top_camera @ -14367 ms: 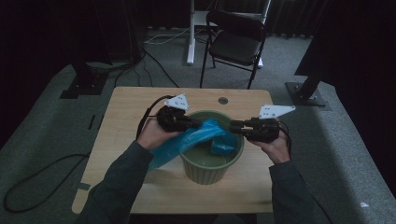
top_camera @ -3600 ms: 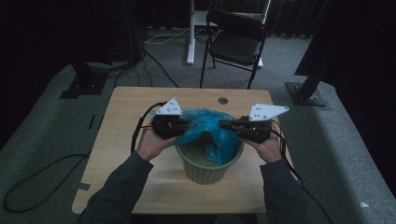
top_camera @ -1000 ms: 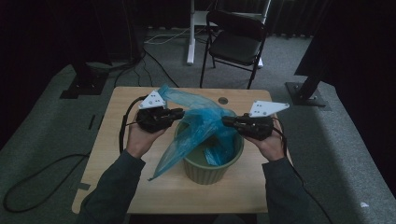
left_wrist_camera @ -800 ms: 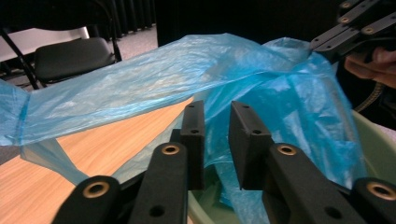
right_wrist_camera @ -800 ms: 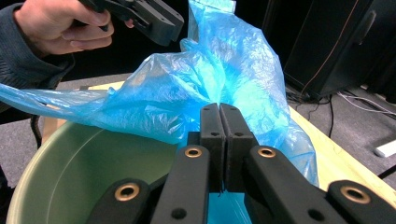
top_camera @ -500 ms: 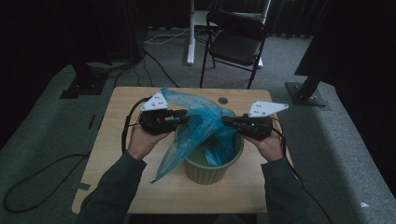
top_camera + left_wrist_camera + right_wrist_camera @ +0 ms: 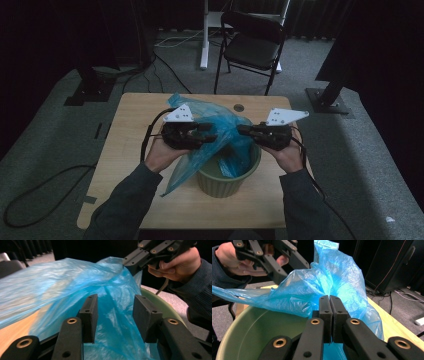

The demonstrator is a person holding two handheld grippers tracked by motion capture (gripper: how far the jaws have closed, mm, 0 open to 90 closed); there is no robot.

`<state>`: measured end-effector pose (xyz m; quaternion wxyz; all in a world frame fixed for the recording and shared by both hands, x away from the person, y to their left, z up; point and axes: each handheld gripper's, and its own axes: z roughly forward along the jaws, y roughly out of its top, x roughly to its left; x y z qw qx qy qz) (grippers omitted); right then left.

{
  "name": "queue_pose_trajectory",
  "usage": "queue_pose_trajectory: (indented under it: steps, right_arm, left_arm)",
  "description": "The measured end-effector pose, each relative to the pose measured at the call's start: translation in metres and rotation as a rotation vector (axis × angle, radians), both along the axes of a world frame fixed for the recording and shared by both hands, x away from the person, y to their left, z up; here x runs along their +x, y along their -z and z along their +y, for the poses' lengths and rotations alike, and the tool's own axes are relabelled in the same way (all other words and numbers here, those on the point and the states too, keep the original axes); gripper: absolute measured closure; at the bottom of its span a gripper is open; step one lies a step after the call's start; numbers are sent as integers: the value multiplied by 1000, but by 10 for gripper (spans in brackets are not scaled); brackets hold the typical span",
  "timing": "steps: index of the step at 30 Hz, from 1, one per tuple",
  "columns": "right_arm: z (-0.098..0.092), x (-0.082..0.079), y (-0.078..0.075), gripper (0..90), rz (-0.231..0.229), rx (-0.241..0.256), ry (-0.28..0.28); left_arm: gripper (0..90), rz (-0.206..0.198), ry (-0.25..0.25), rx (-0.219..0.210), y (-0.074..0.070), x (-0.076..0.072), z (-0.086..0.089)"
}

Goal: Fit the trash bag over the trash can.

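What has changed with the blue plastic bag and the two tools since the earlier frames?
The thin blue plastic bag was lifted out of the green round bucket and spread wide. The left tool has opened, letting go; the right tool stays shut on it. Bucket and wooden table unmoved.

The person wears dark blue-grey long sleeves [image 7: 131, 200] with a fine ribbed knit. Each hand holds a black gripper, the left gripper [image 7: 212, 136] and the right gripper [image 7: 241, 129], topped by a grey three-cornered plate [image 7: 179, 113] with small dark dots, a black cable [image 7: 148, 135] trailing from it. The fingers [image 7: 90, 315] are flat black rectangular pads on arms with brass-ringed screw holes.
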<state>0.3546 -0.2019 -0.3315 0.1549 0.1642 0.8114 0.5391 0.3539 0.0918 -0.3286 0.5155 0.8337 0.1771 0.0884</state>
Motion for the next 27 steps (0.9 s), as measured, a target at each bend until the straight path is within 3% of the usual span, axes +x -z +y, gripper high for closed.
queue_pose_trajectory:
  steps: [2,7,14,27]
  right_arm:
    - [0,0,0,886,-1,1,-1]
    - [-2,-1,-2,886,-4,0,0]
    - [-8,-4,-2,886,-10,5,3]
    - [-20,-5,8,886,9,6,29]
  left_arm:
    - [587,3,-8,20,2,1,-4]
    - [888,12,-18,56,6,3,-7]
    - [897,-5,-58,68,5,3,4]
    - [897,13,-169,55,14,5,51]
